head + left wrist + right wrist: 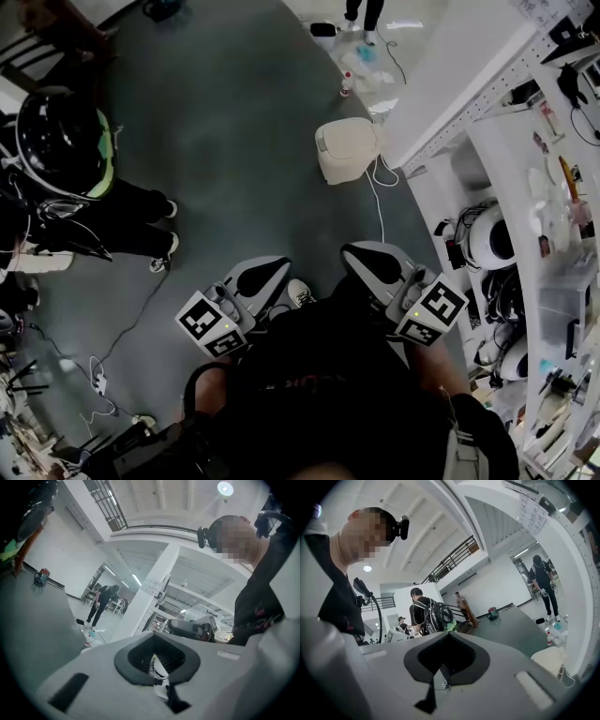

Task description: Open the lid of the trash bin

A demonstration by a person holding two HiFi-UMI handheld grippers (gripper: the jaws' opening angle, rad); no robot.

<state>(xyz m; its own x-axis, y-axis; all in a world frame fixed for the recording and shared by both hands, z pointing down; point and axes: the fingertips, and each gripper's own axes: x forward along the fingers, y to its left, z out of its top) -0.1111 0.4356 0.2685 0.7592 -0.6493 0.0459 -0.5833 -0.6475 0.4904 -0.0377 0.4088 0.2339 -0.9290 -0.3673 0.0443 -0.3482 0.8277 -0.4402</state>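
The cream trash bin [347,150] stands on the grey floor ahead of me, next to a white pillar, with its lid down. A corner of the trash bin [551,660] shows at the lower right of the right gripper view. My left gripper [251,279] and right gripper [373,264] are held close to my body, side by side, pointing level toward the bin and well short of it. In the left gripper view the left gripper [157,639] has its jaws together with nothing held. The right gripper [447,637] also shows its jaws met and empty.
A white cable [378,202] runs along the floor from the bin toward me. Cluttered white shelving [525,234] lines the right side. A person with a black helmet on a backpack [61,141] stands at the left. A bottle [347,84] and litter lie beyond the bin.
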